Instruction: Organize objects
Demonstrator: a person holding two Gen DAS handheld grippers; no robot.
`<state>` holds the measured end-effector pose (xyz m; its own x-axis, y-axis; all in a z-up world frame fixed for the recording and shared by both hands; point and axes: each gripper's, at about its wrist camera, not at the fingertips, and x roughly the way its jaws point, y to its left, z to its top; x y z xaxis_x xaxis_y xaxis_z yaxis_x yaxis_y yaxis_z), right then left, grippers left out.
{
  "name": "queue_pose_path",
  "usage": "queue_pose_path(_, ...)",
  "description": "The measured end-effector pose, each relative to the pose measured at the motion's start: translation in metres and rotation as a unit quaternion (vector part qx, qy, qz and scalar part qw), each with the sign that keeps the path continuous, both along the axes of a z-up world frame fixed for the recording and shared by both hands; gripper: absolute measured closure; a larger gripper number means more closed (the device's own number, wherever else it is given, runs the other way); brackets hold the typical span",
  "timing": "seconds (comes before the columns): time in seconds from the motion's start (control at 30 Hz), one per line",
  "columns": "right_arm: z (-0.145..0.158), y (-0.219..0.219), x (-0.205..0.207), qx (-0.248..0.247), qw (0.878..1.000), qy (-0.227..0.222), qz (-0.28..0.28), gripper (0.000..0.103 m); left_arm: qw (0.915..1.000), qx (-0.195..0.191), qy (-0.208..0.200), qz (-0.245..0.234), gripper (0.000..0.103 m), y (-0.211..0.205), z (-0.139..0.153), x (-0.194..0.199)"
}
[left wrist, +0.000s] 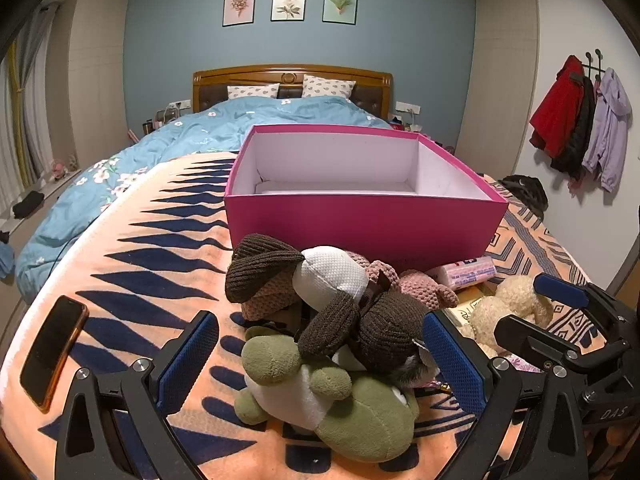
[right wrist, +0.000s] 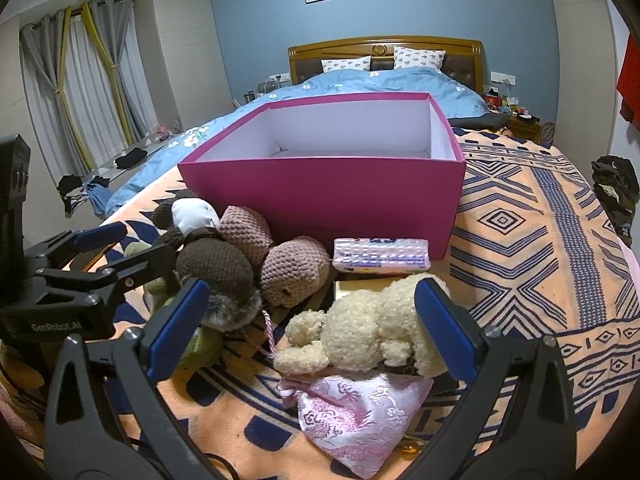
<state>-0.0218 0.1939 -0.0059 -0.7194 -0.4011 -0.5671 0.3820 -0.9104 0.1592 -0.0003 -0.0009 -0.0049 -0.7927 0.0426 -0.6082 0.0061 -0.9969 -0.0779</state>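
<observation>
An open pink box [left wrist: 360, 224] [right wrist: 320, 200] with a white inside stands on the orange patterned blanket, nothing visible in it. In front of it lies a heap of toys. My left gripper [left wrist: 320, 360] is open around a green plush frog [left wrist: 340, 400] and a brown knitted doll [left wrist: 340, 320], its pads apart from them. My right gripper [right wrist: 310, 332] is open either side of a cream plush bear [right wrist: 360, 332]. A pink brocade pouch [right wrist: 356, 416] lies just before the bear. A pink knitted toy [right wrist: 292, 272] and a tissue pack [right wrist: 380, 256] rest against the box.
A phone [left wrist: 52, 356] in an orange case lies on the blanket at the left. A blue floral duvet [left wrist: 200, 132] covers the far bed. A dark garment [right wrist: 616, 188] sits at the bed's right edge. Coats [left wrist: 580, 120] hang on the right wall.
</observation>
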Motion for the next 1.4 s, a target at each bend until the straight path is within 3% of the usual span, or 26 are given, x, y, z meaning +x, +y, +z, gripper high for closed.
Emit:
queue_pose_path(0.3, -0.003, -0.006, -0.009, 0.0, 1.0, -0.013, 0.023, 0.004, 0.9998, 0.014, -0.015, 0.0, 0.0, -0.018, -0.007, -0.007)
queue_pose_path(0.37, -0.005, -0.011, -0.012, 0.0, 0.999, -0.021, 0.035, 0.007, 0.9995, 0.02, -0.023, 0.0, 0.0, -0.025, -0.011, -0.01)
queue_pose_path(0.53, -0.013, -0.026, -0.018, -0.003, 0.997, -0.044, 0.069, 0.027, 0.9989, 0.034, -0.033, -0.004, 0.003, -0.039, -0.018, -0.014)
queue_pose_path(0.87, -0.021, -0.065, -0.026, 0.01, 0.992, -0.045, 0.12, 0.028, 0.9981, 0.042, -0.03, -0.034, 0.003, -0.05, -0.017, -0.02)
queue_pose_path(1.03, -0.031, -0.069, -0.035, -0.01, 0.988, -0.066, 0.138, 0.045, 0.9973, 0.046, -0.034, -0.046, 0.003, -0.053, -0.017, -0.022)
queue_pose_path(1.23, -0.018, -0.062, -0.027, -0.001, 0.988, -0.044, 0.151, 0.047, 0.9951, 0.052, -0.031, -0.079, 0.003, -0.053, -0.012, -0.022)
queue_pose_path(1.4, 0.004, -0.048, -0.023, -0.015, 0.987, -0.022, 0.16, 0.048, 0.9887, 0.056, -0.021, -0.137, 0.005, -0.042, -0.002, -0.021)
